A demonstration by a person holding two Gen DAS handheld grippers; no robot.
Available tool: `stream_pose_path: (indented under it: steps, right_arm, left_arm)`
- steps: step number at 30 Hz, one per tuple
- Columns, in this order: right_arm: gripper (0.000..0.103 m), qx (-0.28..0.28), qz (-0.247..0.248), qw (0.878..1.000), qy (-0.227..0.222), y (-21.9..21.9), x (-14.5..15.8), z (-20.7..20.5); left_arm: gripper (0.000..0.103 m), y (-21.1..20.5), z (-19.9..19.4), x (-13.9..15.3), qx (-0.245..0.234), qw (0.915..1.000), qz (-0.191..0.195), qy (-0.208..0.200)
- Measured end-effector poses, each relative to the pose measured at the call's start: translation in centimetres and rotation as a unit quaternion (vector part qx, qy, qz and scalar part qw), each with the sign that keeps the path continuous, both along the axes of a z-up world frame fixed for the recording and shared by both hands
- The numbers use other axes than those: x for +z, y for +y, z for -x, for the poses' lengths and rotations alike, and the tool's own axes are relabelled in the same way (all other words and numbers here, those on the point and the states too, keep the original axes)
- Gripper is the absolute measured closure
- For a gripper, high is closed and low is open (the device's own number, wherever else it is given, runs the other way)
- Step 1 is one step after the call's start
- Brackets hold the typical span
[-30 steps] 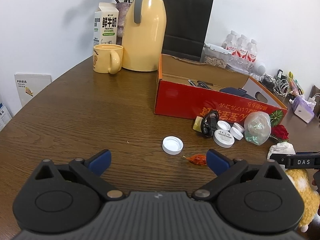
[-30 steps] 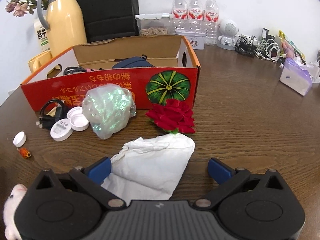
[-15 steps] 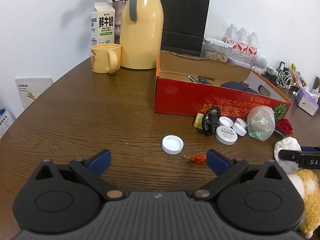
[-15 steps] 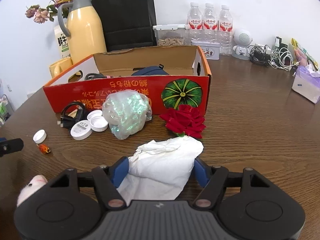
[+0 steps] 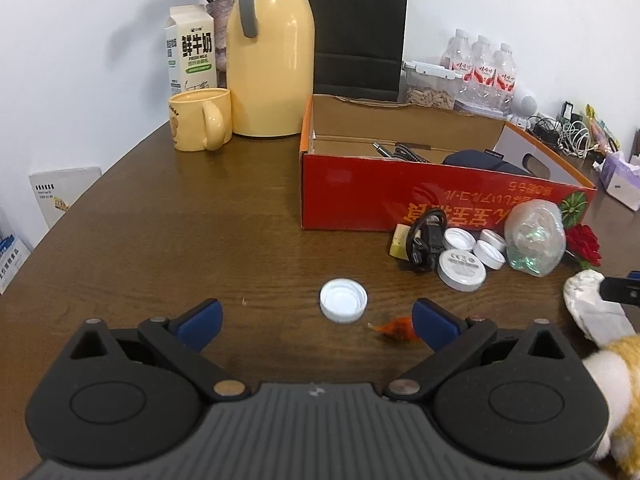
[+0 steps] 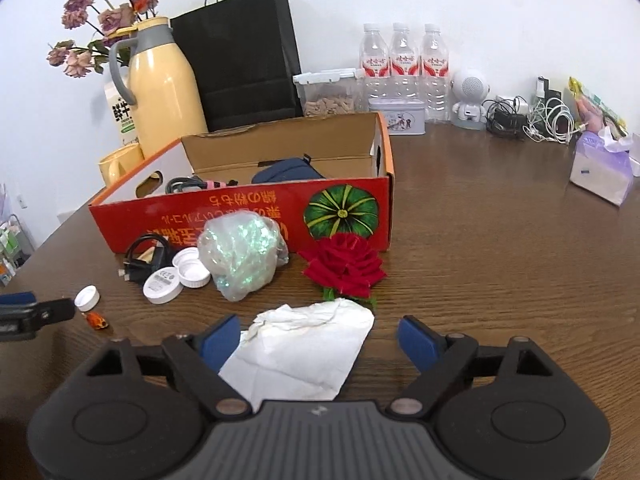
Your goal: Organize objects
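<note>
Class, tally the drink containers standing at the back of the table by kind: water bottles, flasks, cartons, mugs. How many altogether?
Water bottles: 3
Yellow flask: 1
Milk carton: 1
Yellow mug: 1
Total: 6

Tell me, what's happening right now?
Both grippers open: left gripper near white cap; right gripper, jaws just reopening, straddles white tissue. Nothing blocking.

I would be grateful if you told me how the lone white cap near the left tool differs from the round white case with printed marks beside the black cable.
The lone white cap is smaller than the white case. The cap lies open side up, showing a hollow inside; the case shows a flat printed face. The cap sits by itself on the table, while the case touches other caps and the black cable. Both are round, white and lie flat.
</note>
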State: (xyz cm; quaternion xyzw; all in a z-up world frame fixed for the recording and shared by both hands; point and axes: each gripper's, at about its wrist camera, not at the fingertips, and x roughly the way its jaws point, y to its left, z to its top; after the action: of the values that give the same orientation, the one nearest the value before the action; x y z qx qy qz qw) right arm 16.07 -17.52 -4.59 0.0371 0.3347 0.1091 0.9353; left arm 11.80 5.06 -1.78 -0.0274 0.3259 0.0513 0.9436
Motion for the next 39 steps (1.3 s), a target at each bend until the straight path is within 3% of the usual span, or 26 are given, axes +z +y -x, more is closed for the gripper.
stream_pose_path:
  steps: [3,5,6,7,18,23,39]
  right_arm:
    - [0.016,-0.002,0.002,1.000,0.005,0.0,0.1,0.0]
    - [0.015,0.000,0.006,1.000,0.011,0.2,-0.1,-0.1]
    - [0.015,0.001,0.010,1.000,0.015,0.4,-0.1,-0.1]
    - [0.014,0.003,0.014,1.000,0.019,0.6,-0.2,-0.1]
    - [0.007,0.022,0.075,0.994,0.072,3.6,-1.6,-1.8]
    - [0.022,0.036,0.076,0.994,0.064,4.0,-1.3,-1.4]
    - [0.031,0.026,0.039,0.999,0.024,2.0,1.1,-0.3]
  left_arm:
    - [0.012,-0.2,-1.5,-0.3,-0.006,0.9999,-0.006,0.008]
    - [0.037,-0.2,-2.2,-0.7,-0.013,0.9997,-0.004,0.020]
    - [0.064,-0.3,-2.6,-1.0,-0.021,0.9994,-0.001,0.027]
    - [0.074,-0.5,-2.5,-1.0,-0.022,0.9995,-0.007,0.020]
    - [0.074,0.2,-1.1,-0.3,-0.021,0.9993,0.022,-0.020]
    - [0.074,0.4,-0.7,0.0,-0.021,0.9990,0.028,-0.028]
    - [0.074,-1.0,0.4,2.4,-0.041,0.9971,0.028,-0.058]
